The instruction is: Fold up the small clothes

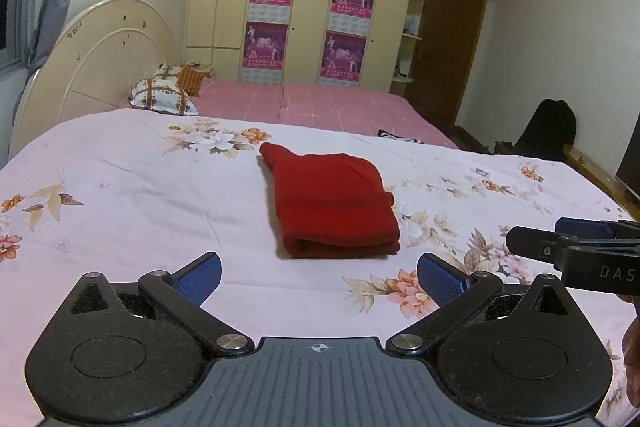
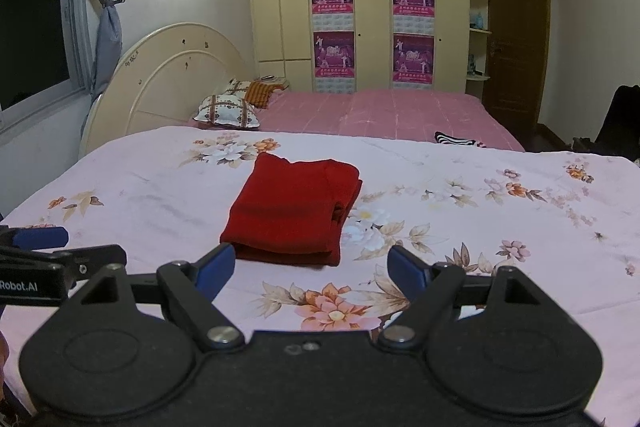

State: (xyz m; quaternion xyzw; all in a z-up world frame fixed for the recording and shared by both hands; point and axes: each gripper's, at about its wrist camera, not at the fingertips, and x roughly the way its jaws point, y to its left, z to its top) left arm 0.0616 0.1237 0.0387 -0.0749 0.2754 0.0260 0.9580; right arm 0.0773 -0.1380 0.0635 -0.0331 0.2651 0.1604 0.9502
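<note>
A red garment lies folded into a compact rectangle on the floral bedspread; it also shows in the right wrist view. My left gripper is open and empty, just short of the garment's near edge. My right gripper is open and empty, its left finger close to the garment's near edge. The right gripper's side shows at the right edge of the left wrist view. The left gripper's side shows at the left edge of the right wrist view.
Patterned pillows lie by the cream headboard. A pink sheet covers the far bed half, with a striped cloth on it. A wardrobe with posters, a brown door and a black bag stand beyond.
</note>
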